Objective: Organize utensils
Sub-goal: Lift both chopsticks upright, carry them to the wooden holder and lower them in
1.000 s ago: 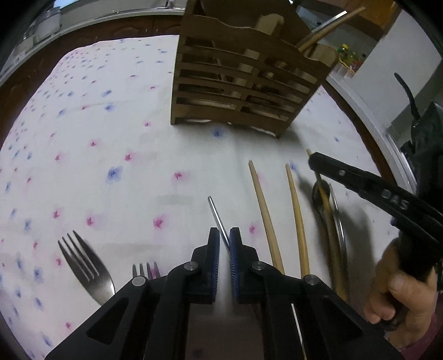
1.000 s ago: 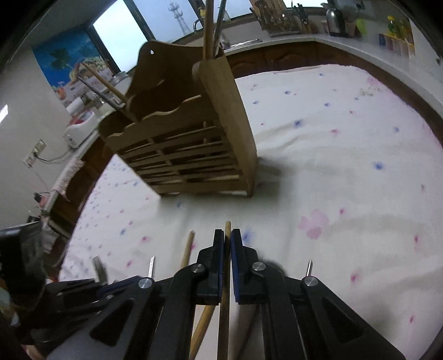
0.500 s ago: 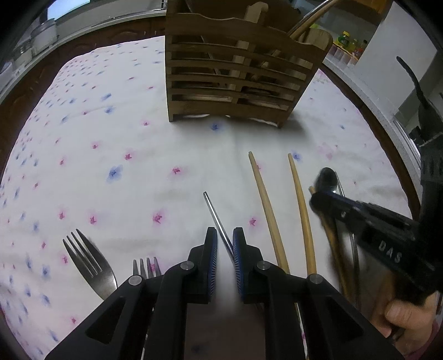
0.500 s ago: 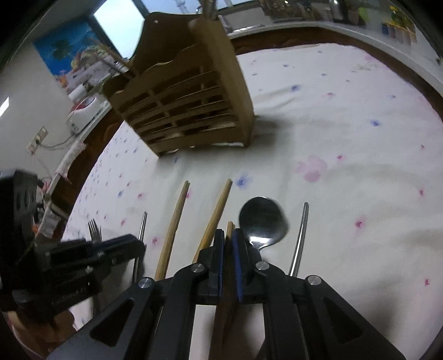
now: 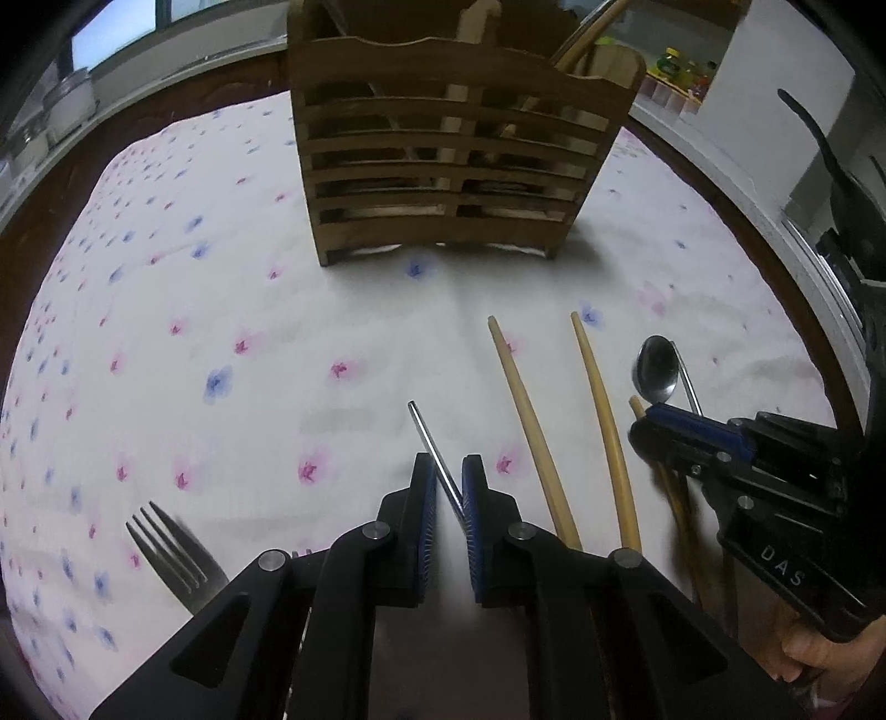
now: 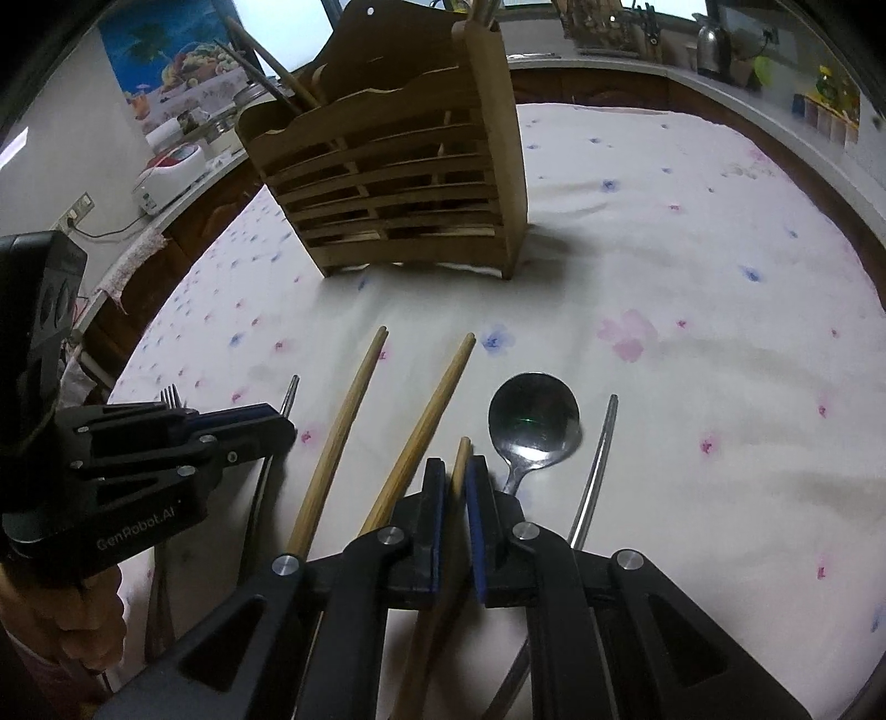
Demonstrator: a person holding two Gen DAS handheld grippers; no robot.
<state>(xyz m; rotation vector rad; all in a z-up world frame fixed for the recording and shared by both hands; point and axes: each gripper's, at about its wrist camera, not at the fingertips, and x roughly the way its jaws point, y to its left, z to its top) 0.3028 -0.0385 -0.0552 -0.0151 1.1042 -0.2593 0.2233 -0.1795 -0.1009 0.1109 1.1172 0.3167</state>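
A slatted wooden utensil holder (image 5: 454,166) stands at the back of the flowered cloth; it also shows in the right wrist view (image 6: 404,183). My left gripper (image 5: 448,487) has its jaws slightly parted around a thin metal handle (image 5: 429,437) lying on the cloth. My right gripper (image 6: 455,487) has its jaws slightly parted around a wooden chopstick (image 6: 457,471). Two more wooden chopsticks (image 6: 343,426) lie between the grippers. A metal spoon (image 6: 534,421) and another metal handle (image 6: 598,459) lie right of my right gripper.
A fork (image 5: 171,559) lies at the front left on the cloth. The holder has chopsticks and metal utensils standing in it (image 5: 587,33). A counter with appliances (image 6: 171,171) and jars runs behind the table. The table's dark wooden edge (image 5: 775,232) curves round the cloth.
Both grippers have drawn back and lowered toward the cloth. Their jaws have parted a little around the metal handle and the chopstick. The spoon has come into view.
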